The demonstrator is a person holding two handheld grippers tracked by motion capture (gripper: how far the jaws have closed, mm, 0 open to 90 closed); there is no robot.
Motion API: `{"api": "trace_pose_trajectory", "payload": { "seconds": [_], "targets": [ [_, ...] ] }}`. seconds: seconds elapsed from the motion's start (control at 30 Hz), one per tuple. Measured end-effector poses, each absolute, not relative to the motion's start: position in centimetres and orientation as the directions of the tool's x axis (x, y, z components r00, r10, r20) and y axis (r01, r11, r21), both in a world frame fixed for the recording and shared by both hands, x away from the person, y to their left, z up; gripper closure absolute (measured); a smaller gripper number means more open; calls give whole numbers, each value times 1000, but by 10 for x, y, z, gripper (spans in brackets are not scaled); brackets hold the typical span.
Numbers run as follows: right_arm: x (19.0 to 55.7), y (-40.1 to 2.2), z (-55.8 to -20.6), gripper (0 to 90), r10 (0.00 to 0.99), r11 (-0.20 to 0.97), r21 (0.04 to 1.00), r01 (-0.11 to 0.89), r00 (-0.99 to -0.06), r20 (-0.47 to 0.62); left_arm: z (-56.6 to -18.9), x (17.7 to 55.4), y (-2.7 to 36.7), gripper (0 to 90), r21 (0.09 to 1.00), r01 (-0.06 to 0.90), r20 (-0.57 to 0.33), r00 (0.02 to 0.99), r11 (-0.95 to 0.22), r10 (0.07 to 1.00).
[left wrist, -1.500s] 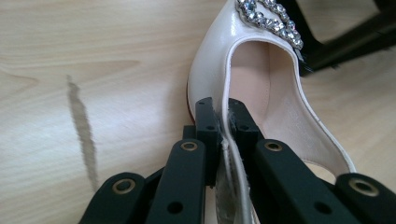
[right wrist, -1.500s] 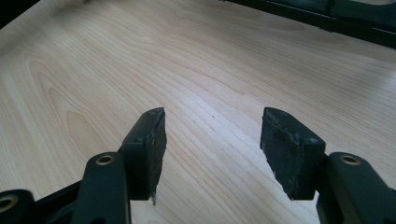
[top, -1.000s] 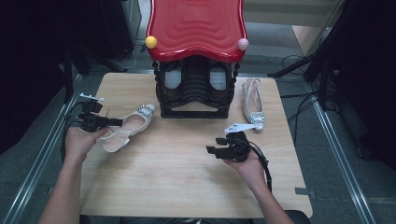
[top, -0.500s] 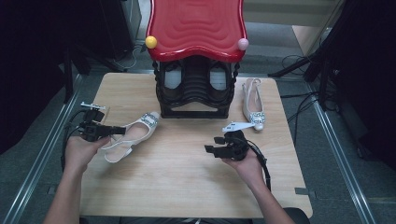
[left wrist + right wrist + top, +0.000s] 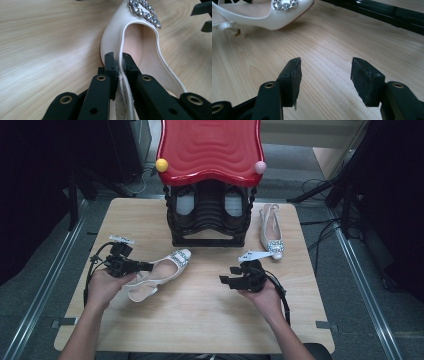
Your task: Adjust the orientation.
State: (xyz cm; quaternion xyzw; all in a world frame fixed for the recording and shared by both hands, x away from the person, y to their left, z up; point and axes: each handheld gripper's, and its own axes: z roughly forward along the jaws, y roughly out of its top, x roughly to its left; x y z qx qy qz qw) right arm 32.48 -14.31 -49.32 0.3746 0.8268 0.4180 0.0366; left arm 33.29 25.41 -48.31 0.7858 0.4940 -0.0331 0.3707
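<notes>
From above, the left gripper (image 5: pixel 142 266) grips the side of a cream slingback shoe (image 5: pixel 161 271) lying on the wooden table (image 5: pixel 200 320) in front of the black shoe rack (image 5: pixel 209 215); the matching shoe (image 5: pixel 271 227) lies right of the rack. The right gripper (image 5: pixel 227 280) hovers open and empty. In the left gripper view, the jaws pinch the shoe's rim (image 5: pixel 123 65). In the right gripper view, the jaws gape over bare wood, the shoe's jewelled toe (image 5: pixel 287 12) beyond.
</notes>
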Motion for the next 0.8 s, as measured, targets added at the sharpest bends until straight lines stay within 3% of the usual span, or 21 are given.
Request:
{"api": "trace_pose_trajectory", "payload": {
  "seconds": [0.53, 0.8],
  "targets": [
    [316, -149, -495, 427, 674, 358, 719, 596, -698, 243, -493, 343, 184, 861, 537, 773, -444, 600, -338, 666],
    [313, -154, -497, 427, 689, 348, 719, 602, -684, 239, -501, 349, 163, 858, 540, 771, -435, 598, -337, 673]
  ]
}}
